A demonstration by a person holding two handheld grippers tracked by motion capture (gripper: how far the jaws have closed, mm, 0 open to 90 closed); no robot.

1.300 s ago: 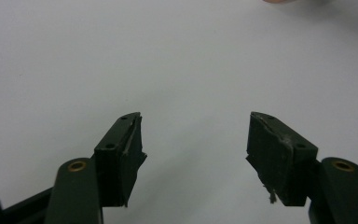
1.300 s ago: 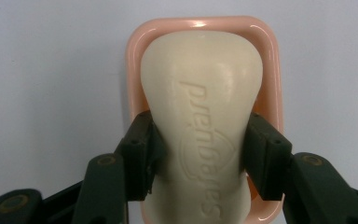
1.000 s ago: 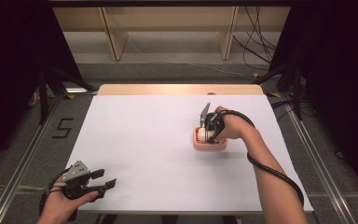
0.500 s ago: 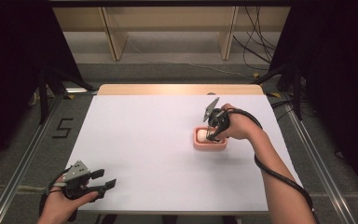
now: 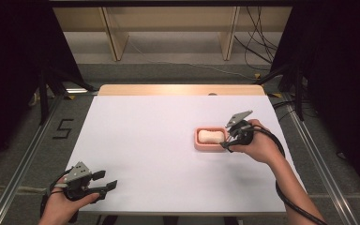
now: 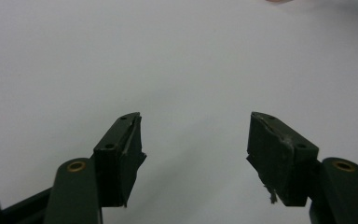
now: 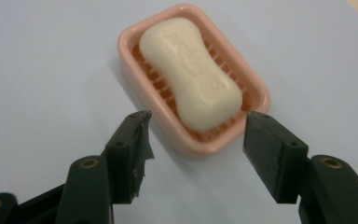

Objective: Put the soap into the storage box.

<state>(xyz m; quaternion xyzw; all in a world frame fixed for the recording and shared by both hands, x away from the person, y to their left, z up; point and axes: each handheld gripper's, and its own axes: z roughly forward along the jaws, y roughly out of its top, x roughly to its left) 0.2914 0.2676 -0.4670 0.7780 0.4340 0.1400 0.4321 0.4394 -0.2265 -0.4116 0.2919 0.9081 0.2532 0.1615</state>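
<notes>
A white table top runs from the person's near edge to a strip of bare wood at the far side. A pink soap dish sits right of the table's middle, with a pale bar of soap lying flat inside it.

The right gripper, held in the person's right hand, sits just beside the dish's right end, its tips near the rim. In the right gripper view, the soap dish lies directly ahead of the two black jaws, which stand apart with nothing between them; the near corner of the dish comes just short of the gap. The jaws have just been opening, and the pads press on nothing. The soap lies lengthwise along the ribbed tray, its embossed top facing up.

The left gripper rests at the near left corner of the table, in the left hand, well apart from the dish. In the left gripper view its jaws are spread wide over bare white surface.

The table is open to the left of the dish and in front of it, all the way to the near edge. On the right, a narrower band of white separates the dish from the table's right edge, and the right hand occupies part of it. A metal rail runs along the floor beside the left edge.
</notes>
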